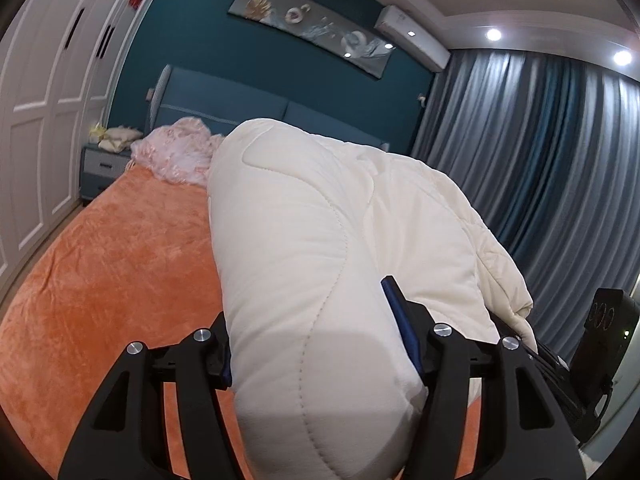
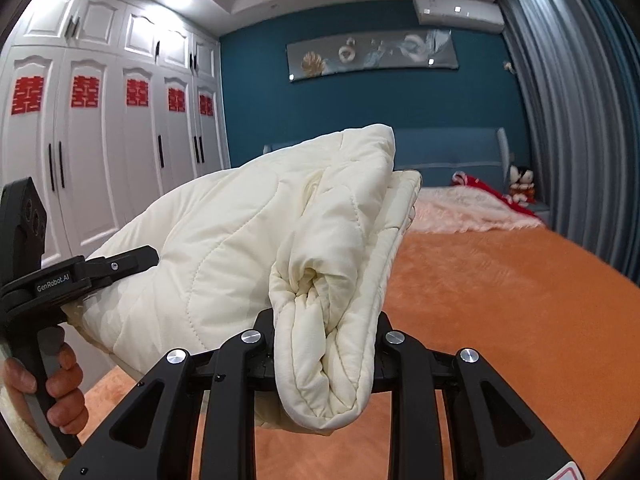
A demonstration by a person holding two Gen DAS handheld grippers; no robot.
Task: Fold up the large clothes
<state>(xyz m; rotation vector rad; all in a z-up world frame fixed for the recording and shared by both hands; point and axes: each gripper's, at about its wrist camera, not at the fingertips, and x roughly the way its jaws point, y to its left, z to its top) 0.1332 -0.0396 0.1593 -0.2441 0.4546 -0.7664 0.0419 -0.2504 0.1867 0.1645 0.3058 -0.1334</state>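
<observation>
A thick cream quilted garment (image 1: 320, 240), folded into a bulky bundle, is held in the air above the bed. My left gripper (image 1: 316, 320) is shut on one end of it, with the padding bulging between the two fingers. My right gripper (image 2: 326, 320) is shut on the other end (image 2: 320, 264), where several folded layers hang down between the fingers. The left gripper (image 2: 120, 260) also shows at the left of the right wrist view, clamped on the bundle. The right gripper's body (image 1: 592, 360) shows at the right edge of the left wrist view.
An orange plush bedspread (image 1: 100, 280) covers the bed below. Pink bedding (image 1: 176, 152) lies by the blue headboard (image 2: 448, 152). White wardrobes (image 2: 100, 160) stand along one side, grey-blue curtains (image 1: 540, 160) along the other. A nightstand (image 1: 104, 168) stands by the headboard.
</observation>
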